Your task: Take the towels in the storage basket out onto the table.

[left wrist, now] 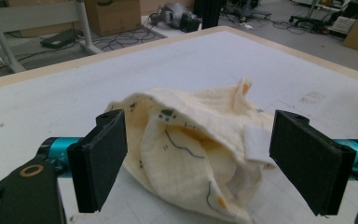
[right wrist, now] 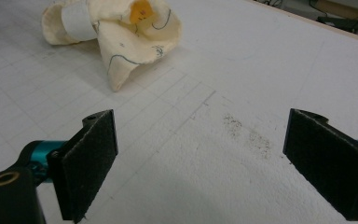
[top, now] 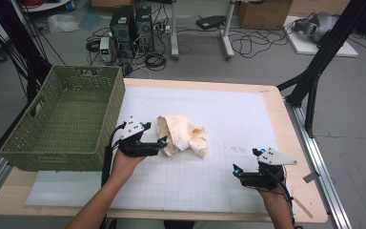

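Here the cloth (left wrist: pixel 191 154) is shown crumpled on the table (top: pixel 248 119), directly ahead of the left gripper (left wrist: pixel 198 163) and framed between its jaws, which are spread wide with neither pad pressed on the fabric. The right gripper (right wrist: pixel 200 158) is likewise released, nothing lying between its jaws, the cloth well beyond them. The basket (top: pixel 64 119) is seen without contents; the grasp and any transfer are judged not yet done.
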`<action>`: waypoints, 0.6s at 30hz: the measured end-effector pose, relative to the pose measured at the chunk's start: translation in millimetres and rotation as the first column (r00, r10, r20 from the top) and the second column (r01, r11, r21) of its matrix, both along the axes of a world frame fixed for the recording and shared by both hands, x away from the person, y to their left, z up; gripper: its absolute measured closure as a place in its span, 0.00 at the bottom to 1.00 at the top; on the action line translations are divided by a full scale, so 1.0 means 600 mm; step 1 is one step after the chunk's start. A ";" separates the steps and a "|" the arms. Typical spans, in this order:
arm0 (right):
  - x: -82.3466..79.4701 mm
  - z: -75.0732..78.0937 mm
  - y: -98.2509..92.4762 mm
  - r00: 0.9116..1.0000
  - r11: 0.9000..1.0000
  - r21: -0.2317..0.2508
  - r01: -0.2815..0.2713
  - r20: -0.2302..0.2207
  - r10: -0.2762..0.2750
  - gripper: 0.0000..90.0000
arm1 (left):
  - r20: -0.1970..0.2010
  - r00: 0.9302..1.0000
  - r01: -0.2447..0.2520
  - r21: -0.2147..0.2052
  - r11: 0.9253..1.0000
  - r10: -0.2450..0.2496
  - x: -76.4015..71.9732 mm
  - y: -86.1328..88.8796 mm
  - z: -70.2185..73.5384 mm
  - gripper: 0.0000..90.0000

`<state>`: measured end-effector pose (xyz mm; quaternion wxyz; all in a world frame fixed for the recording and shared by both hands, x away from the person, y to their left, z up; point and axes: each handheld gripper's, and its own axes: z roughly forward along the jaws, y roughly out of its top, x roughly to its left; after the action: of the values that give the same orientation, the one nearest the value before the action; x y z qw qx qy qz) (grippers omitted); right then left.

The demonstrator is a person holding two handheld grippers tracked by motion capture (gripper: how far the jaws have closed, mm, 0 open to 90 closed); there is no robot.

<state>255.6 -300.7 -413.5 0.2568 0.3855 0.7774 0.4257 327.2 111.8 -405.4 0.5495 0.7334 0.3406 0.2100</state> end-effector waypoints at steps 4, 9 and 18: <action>0.004 0.001 0.000 1.000 1.000 0.023 -0.001 -0.001 0.001 0.10 | 0.026 1.000 0.008 -0.007 1.000 -0.008 -0.022 0.017 -0.008 0.26; 0.012 -0.001 0.004 1.000 1.000 0.031 0.001 -0.016 0.000 0.10 | 0.030 1.000 0.000 -0.022 1.000 0.000 -0.032 0.030 -0.015 0.23; 0.010 -0.006 0.010 0.999 1.000 0.018 -0.021 -0.035 0.022 0.10 | 0.015 1.000 -0.001 -0.026 1.000 0.001 -0.029 0.037 -0.023 0.22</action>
<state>261.4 -294.8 -417.2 0.2350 0.3868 0.7820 0.4286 309.6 134.2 -419.3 0.5614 0.7245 0.3395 0.2115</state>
